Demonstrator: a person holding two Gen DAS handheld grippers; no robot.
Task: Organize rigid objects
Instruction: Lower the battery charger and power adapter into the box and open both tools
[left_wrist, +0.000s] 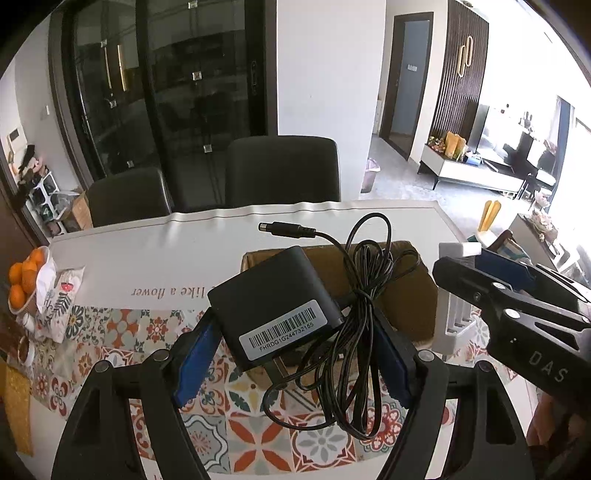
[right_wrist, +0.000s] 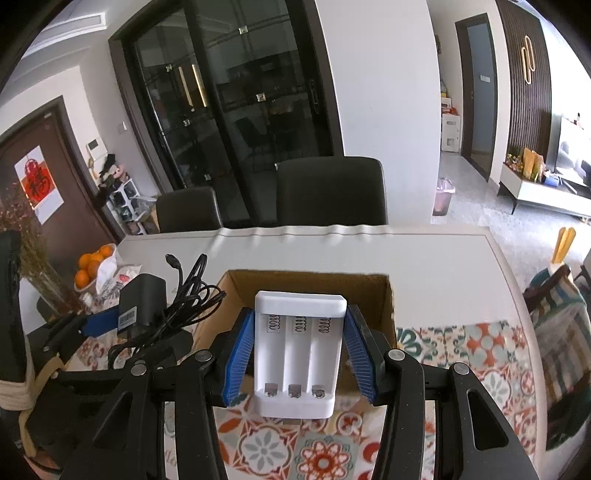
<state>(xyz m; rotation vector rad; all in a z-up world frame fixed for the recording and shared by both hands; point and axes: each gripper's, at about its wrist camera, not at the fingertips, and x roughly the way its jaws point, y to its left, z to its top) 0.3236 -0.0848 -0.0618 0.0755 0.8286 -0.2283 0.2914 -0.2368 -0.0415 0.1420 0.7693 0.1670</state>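
Left hand-held gripper (left_wrist: 295, 354) clamps power adapter (left_wrist: 275, 308) | right hand-held gripper (right_wrist: 299, 354) clamps battery charger (right_wrist: 297, 350) | both mid-frame, above cardboard box (right_wrist: 384, 295) | neither item boxed yet, judged.

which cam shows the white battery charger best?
Right wrist: the white battery charger sits centered between the right gripper pads, with its three empty slots, springs and contacts facing the lens. Left wrist catches only an edge of it, behind the right gripper.

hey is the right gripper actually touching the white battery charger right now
Touching. In the right wrist view both blue fingers of the right gripper press against the sides of the white battery charger, with no gap visible.
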